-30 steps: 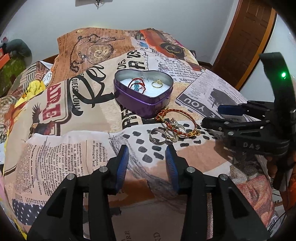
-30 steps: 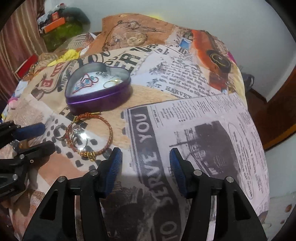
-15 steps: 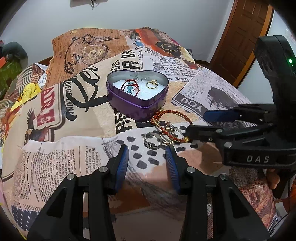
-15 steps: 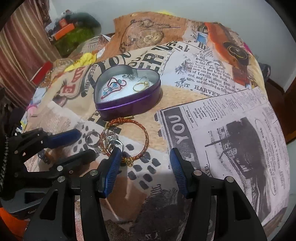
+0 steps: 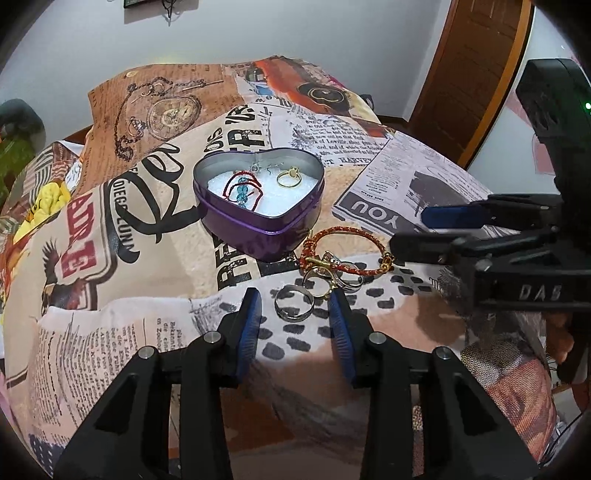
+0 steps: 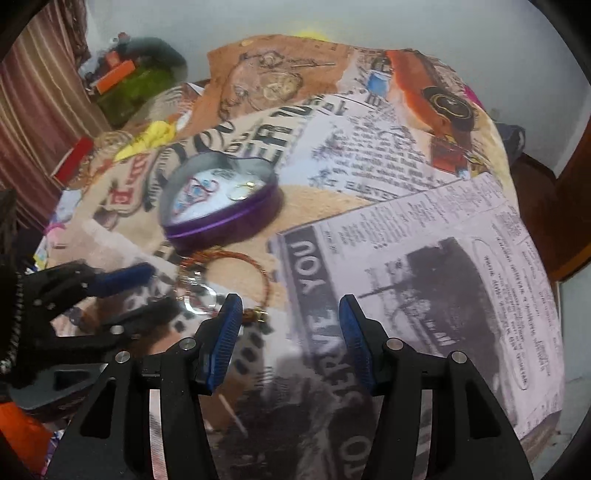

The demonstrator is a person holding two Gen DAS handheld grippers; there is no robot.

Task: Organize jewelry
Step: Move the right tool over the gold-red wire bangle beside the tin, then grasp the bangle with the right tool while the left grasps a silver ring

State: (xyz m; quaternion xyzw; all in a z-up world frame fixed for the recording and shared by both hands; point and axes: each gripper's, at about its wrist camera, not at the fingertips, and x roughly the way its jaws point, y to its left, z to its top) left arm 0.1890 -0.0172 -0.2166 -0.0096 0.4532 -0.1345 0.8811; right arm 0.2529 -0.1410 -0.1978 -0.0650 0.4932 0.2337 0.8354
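Silver ring (image 5: 293, 303) lies on the bedspread (image 5: 122, 332) between the left gripper's (image 5: 294, 303) closing jaws, untouched; right gripper (image 6: 290, 310) jaws spread, empty.

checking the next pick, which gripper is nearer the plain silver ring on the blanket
Left. The left gripper brackets the plain silver ring, jaws closing, not yet touching. The right gripper sits off beside the braided bracelet.

Plain white wall (image 5: 295, 29), brown wooden door (image 5: 476, 70), striped curtain (image 6: 33, 110) at left.

"DAS" embossed on right hand-held gripper (image 5: 406, 232) body. Bedspread (image 5: 147, 314) print, beyond left hand-held gripper (image 5: 294, 306): "YOU" upside down, "HARVEY", "DIEGO". Right view: "SERVE YOU" between its fingers.
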